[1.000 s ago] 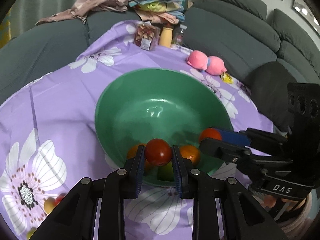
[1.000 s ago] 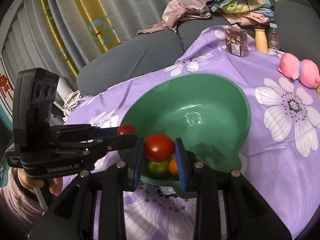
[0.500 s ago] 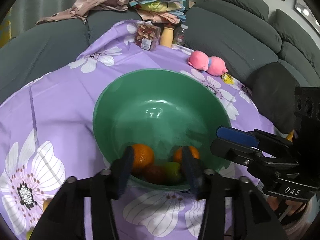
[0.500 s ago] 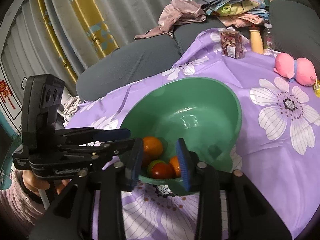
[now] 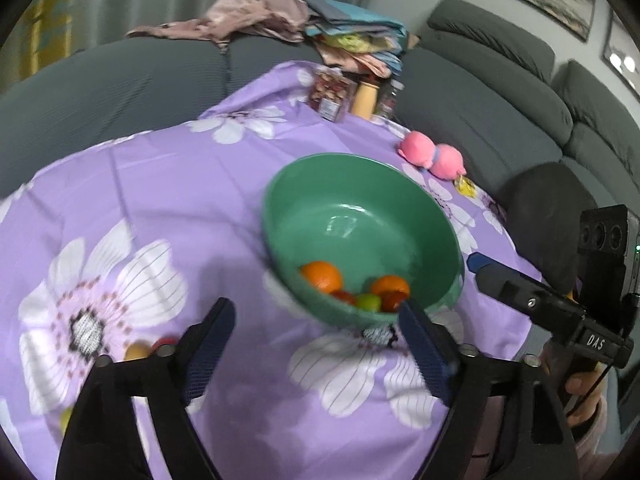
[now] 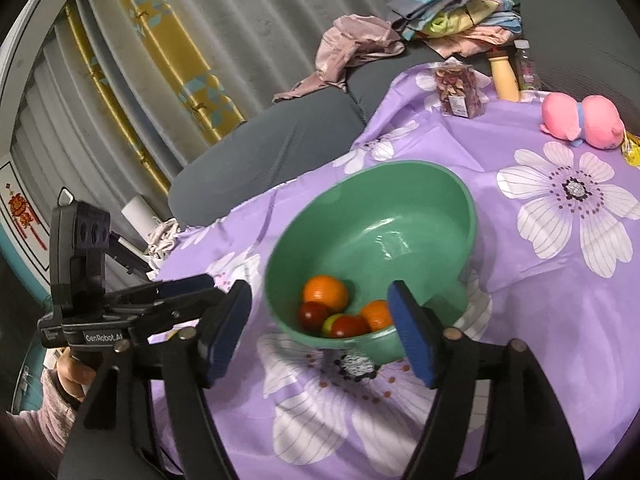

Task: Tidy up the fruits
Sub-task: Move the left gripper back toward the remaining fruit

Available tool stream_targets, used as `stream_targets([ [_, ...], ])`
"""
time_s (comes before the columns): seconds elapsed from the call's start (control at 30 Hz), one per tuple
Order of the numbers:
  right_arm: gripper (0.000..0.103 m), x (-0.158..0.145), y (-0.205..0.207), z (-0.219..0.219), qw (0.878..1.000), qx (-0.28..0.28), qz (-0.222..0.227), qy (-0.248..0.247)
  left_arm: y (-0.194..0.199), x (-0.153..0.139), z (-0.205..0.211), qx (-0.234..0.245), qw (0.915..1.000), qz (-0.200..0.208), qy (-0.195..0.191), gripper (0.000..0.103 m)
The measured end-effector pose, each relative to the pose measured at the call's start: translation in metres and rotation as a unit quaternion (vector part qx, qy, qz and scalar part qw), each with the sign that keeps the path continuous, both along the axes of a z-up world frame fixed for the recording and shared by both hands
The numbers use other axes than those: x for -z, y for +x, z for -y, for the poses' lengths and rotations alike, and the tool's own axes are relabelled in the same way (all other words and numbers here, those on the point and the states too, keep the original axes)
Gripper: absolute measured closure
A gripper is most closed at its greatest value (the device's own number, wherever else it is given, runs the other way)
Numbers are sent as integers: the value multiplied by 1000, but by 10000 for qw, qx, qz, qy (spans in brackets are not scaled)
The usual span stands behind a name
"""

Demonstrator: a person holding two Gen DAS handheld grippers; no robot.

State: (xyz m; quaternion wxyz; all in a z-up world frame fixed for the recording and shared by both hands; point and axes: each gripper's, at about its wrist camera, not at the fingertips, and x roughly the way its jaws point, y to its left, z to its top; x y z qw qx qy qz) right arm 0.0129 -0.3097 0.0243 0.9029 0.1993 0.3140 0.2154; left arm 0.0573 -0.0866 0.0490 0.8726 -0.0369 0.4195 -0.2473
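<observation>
Green bowl (image 6: 400,184) upright on purple flowered cloth; inside, against near wall: two oranges (image 6: 325,293), two red tomatoes (image 6: 349,326), one green fruit (image 5: 368,302), clustered and touching.

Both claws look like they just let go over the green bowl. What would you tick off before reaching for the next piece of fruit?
1. Left gripper empty: ok, jaws opening, nothing between them.
2. Right gripper empty: ok, jaws opening, nothing held.
3. Dropped fruit inside the green bowl: ok, two oranges, two red fruits and a green fruit lie at its bottom.
4. Bowl upright on the purple cloth: ok.
5. More fruit left to collect: ok, a yellow fruit and something red lie on the cloth by the left finger.
6. Full count of loose fruit: cannot tell, the gripper hides that corner.
</observation>
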Motion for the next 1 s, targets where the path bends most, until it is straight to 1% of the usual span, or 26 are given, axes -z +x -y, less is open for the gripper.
stream_targets([
  [0.03, 25, -2, -1, -3, 10000, -34, 14, 1, -3, 1, -7, -81, 10000, -19, -34, 11],
  [0.1, 19, -5, -5, -9, 9999, -126, 42, -36, -11, 2, -23, -278, 9996, -78, -66, 10],
  [0.2, 15, -8, -10, -21, 9996, -260, 85, -77, -23, 6, -47, -587, 9981, -147, -63, 10],
  [0.27, 12, -10, -13, -28, 9993, -355, 83, -74, -32, 10, -65, -798, 9964, -237, -159, 10],
  [0.33, 8, -11, -17, -36, 9989, -439, 83, -123, -42, 14, -81, -977, 9943, -335, -268, 7],
  [0.37, 7, -11, -19, -39, 9987, -471, 78, -151, -46, 15, -88, -1061, 9932, -368, -302, 3],
  [0.53, 7, -12, -26, -58, 9970, -747, 42, -204, -70, 18, -121, -1523, 9870, -359, -357, 3],
  [0.67, 7, -13, -30, -74, 9949, -971, 50, -256, -91, 19, -148, -1899, 9811, -278, -250, 3],
  [0.77, 6, -11, -31, -87, 9933, -1110, 1, -310, -104, 22, -167, -2071, 9778, -256, -203, 3],
  [0.87, 6, -6, -31, -101, 9910, -1291, -76, -354, -117, 29, -186, -2218, 9743, -281, -266, 3],
  [1.0, 6, 1, -31, -120, 9872, -1505, -205, -490, -126, 36, -195, -2239, 9737, -310, -303, 3],
])
